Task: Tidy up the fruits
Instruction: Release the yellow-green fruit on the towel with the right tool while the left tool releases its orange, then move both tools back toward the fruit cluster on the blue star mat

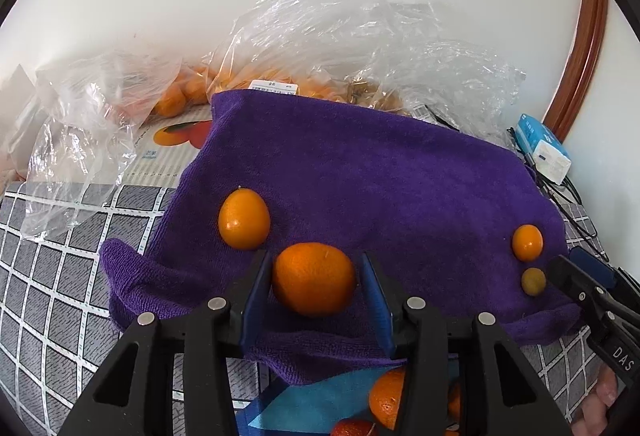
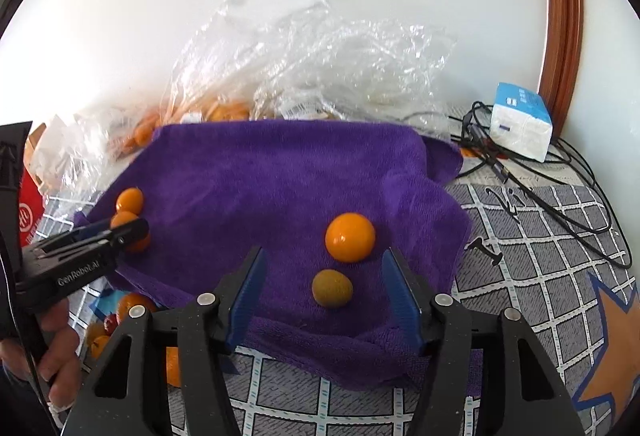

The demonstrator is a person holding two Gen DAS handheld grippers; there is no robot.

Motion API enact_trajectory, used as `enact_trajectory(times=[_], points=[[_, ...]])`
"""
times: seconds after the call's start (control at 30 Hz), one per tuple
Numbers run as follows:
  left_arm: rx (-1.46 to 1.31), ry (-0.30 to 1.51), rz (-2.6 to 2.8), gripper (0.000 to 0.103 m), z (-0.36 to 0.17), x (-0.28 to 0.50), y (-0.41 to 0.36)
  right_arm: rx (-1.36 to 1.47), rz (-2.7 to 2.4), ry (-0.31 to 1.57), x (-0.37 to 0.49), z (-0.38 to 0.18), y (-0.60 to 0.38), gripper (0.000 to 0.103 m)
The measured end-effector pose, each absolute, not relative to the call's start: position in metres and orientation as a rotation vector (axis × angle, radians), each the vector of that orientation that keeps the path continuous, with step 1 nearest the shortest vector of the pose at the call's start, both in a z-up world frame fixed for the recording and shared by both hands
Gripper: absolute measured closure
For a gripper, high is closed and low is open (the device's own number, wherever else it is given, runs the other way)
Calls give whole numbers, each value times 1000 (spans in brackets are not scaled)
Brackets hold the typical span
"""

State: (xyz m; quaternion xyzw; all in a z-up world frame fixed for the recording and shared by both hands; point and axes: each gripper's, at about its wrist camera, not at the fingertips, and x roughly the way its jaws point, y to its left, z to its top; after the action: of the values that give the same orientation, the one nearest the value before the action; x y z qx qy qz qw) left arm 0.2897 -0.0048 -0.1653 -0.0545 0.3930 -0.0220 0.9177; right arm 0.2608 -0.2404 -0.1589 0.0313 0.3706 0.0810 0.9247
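A purple towel (image 1: 360, 172) covers the table and also shows in the right wrist view (image 2: 280, 176). My left gripper (image 1: 316, 276) is open, its blue pads on either side of a large mandarin (image 1: 314, 278) without clearly touching it. A smaller orange fruit (image 1: 244, 218) lies just beyond it to the left. My right gripper (image 2: 324, 276) is open with a small brownish-yellow fruit (image 2: 332, 288) between its fingers and a round orange fruit (image 2: 350, 242) just beyond. Both of these also show at the right in the left wrist view: the orange fruit (image 1: 527, 242) and the brownish fruit (image 1: 533, 281).
Clear plastic bags (image 1: 340, 36) with more oranges lie behind the towel against the wall. A tissue pack (image 2: 520, 120) and black cables (image 2: 560, 196) sit at the right. More fruits (image 1: 386, 398) lie on blue paper at the near edge. The tablecloth (image 2: 540, 256) is grey checked.
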Motion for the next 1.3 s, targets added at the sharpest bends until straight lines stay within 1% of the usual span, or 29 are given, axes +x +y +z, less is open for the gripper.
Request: enact_trajectory(times=[0.07, 0.23, 0.5, 0.77, 0.87, 0.97, 1.3], points=[[-110, 795, -48, 59, -161, 288, -6, 84, 165, 747, 260, -156, -241, 43], [-109, 716, -59, 55, -137, 275, -6, 76, 160, 721, 257, -149, -235, 43], [-96, 683, -67, 53, -117, 238, 10, 8, 33, 643, 228, -119, -227, 43], [-159, 730, 8, 53, -135, 199, 48, 39, 48, 679, 197, -120, -219, 43], [-198, 770, 20, 53, -146, 187, 65, 73, 77, 752, 191, -125, -216, 43], [-223, 792, 42, 53, -157, 177, 79, 83, 110, 783, 182, -132, -212, 43], [-214, 808, 28, 53, -178, 158, 90, 23, 198, 826, 166, -154, -183, 43]])
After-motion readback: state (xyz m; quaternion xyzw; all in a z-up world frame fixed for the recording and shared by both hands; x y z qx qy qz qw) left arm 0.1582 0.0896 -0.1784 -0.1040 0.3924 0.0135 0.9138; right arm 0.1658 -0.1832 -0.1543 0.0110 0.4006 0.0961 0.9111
